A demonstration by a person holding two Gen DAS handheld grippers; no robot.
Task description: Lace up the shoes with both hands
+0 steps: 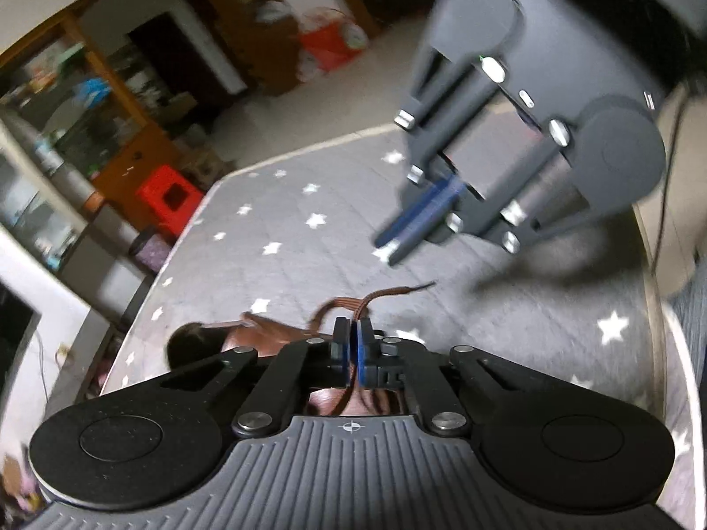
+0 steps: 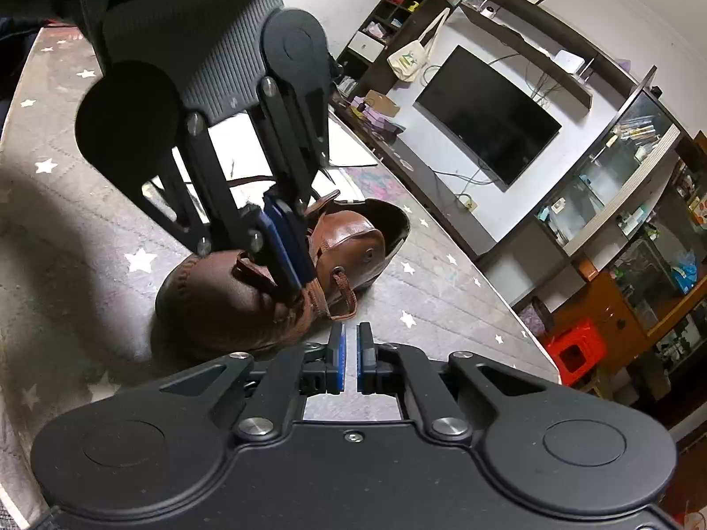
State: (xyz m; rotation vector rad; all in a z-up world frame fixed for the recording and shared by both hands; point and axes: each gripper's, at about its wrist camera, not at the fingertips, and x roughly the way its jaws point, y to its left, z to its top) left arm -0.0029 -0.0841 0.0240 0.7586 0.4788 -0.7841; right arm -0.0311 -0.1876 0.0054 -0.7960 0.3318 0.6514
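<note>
A brown leather shoe (image 2: 212, 296) lies on a grey star-patterned cloth (image 2: 57, 229). In the left wrist view only part of the shoe (image 1: 265, 331) shows behind the fingers. My left gripper (image 1: 352, 331) is shut on the brown shoelace (image 1: 380, 298), whose free end sticks out to the right. In the right wrist view the left gripper (image 2: 294, 282) pinches the lace over the shoe's tongue. My right gripper (image 2: 350, 335) has its jaws slightly apart and empty, just right of the shoe. In the left wrist view the right gripper (image 1: 389, 243) hovers blurred above the cloth.
A lace loop (image 2: 344, 291) hangs from an eyelet on the shoe's side. A red stool (image 2: 574, 346) stands beyond the table edge. White papers (image 2: 238, 145) lie on the table behind the shoe. A TV (image 2: 486, 119) and shelves line the wall.
</note>
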